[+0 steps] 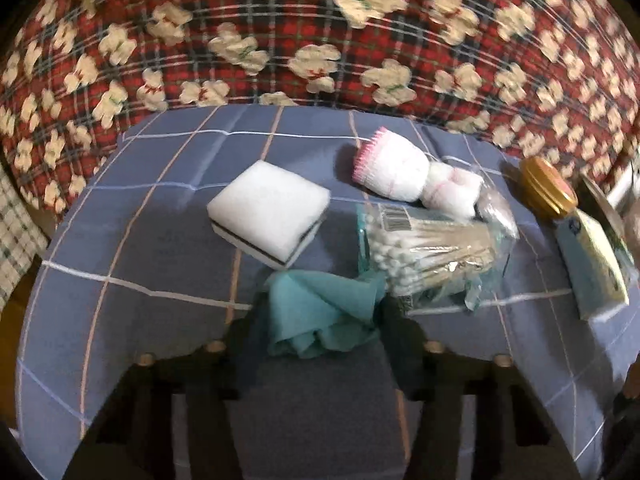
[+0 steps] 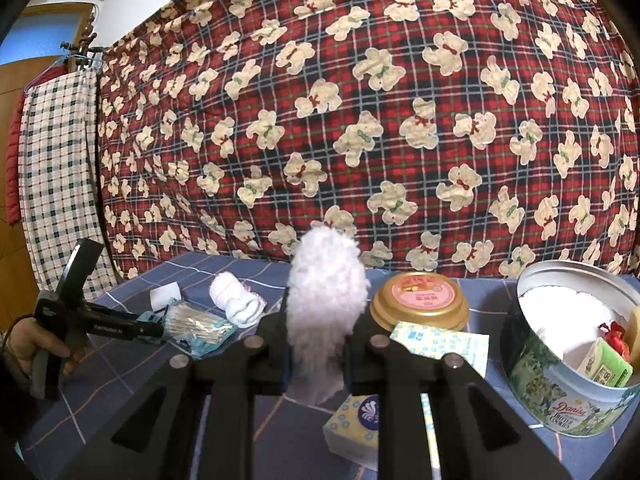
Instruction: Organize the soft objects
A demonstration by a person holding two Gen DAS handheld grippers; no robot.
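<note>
Blue checked table (image 2: 132, 384). Right hand-held gripper (image 2: 316, 344) clamps fluffy white sock (image 2: 326, 300); left hand-held gripper (image 1: 324, 332) pinches teal cloth (image 1: 320, 316). Carry sock right, lower fully into tin (image 2: 532, 364) before release.

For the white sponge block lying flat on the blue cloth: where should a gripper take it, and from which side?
Grip the white sponge across its two long side faces, coming down from above. It lies flat and apart from the cotton swab pack and teal cloth, so its sides look free. The left gripper is already shut on that cloth, so it would likely need emptying first.
</note>
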